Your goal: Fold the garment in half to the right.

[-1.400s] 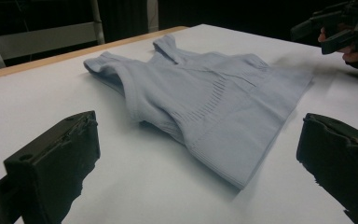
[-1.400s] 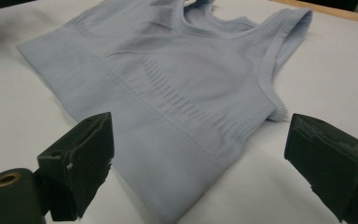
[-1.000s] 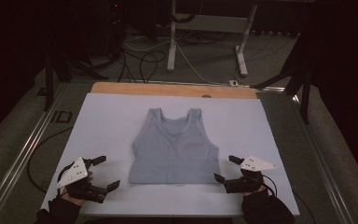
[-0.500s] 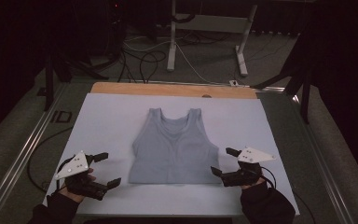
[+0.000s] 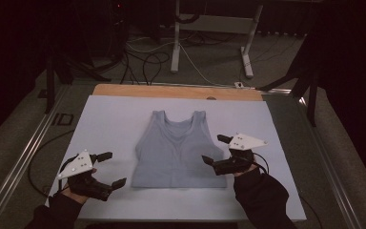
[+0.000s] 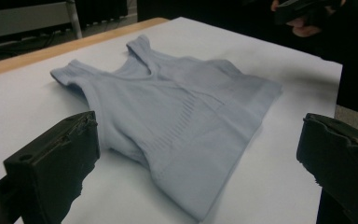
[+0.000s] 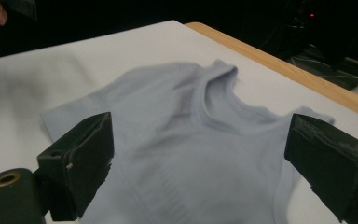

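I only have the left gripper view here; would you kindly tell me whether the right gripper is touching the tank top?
Observer: In the high view, the right gripper is open at the tank top's right edge; contact is unclear.
Operator: Thank you. How far off is my left gripper?
Observer: The left gripper is open too, on the white mat, apart from the top's left edge.
Operator: What lies past the mat?
Observer: A wooden table edge.

A white sheet (image 5: 109,124) covers the tabletop, whose wooden edge (image 5: 171,91) shows at the far side. Beyond it, cables (image 5: 147,59) trail across the floor around a white metal stand (image 5: 209,24).
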Available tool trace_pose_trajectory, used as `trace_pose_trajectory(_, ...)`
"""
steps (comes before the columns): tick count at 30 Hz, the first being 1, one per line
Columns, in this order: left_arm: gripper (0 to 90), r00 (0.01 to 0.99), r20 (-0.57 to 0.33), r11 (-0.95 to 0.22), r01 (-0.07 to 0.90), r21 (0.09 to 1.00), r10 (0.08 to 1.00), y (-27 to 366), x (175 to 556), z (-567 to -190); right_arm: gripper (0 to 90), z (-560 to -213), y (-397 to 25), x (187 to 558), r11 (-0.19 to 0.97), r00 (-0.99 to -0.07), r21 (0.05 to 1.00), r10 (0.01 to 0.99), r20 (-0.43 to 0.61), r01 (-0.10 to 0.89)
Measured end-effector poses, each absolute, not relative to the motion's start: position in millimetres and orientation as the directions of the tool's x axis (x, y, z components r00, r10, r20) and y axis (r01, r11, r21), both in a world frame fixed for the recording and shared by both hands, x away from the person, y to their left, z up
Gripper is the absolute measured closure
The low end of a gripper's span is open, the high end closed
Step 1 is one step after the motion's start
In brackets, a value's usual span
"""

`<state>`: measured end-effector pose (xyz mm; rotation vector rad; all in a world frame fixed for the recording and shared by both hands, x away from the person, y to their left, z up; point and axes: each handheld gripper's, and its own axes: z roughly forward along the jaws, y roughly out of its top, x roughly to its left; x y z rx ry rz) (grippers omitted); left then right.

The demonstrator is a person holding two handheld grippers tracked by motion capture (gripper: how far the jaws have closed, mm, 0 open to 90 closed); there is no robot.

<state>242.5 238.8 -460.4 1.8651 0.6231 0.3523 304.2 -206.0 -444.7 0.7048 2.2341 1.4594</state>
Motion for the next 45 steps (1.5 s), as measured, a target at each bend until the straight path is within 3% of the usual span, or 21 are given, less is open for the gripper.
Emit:
trace_pose_trajectory(21,0.0,0.744,-0.082,-0.315,0.377,0.871,0.664,204,252,-469,8.3,-439,-134,365,0.339,-0.85,0.92,0.526,-0.014,0.195)
trace_pose_trajectory(26,0.0,0.741,-0.025,-0.364,0.358,0.86,0.671,195,253,-478,8.3,-441,-117,375,0.343,-0.858,0.921,0.513,-0.016,0.187)
trace_pose_trajectory(37,0.7,0.736,-0.106,-0.373,0.455,0.808,0.668,195,269,-504,8.3,-443,-91,387,0.36,-0.871,0.914,0.492,-0.015,0.187)
trace_pose_trajectory(45,13.9,0.758,-0.129,-0.427,0.49,0.76,0.64,194,286,-521,8.3,-450,-83,387,0.374,-0.875,0.908,0.484,-0.017,0.189)
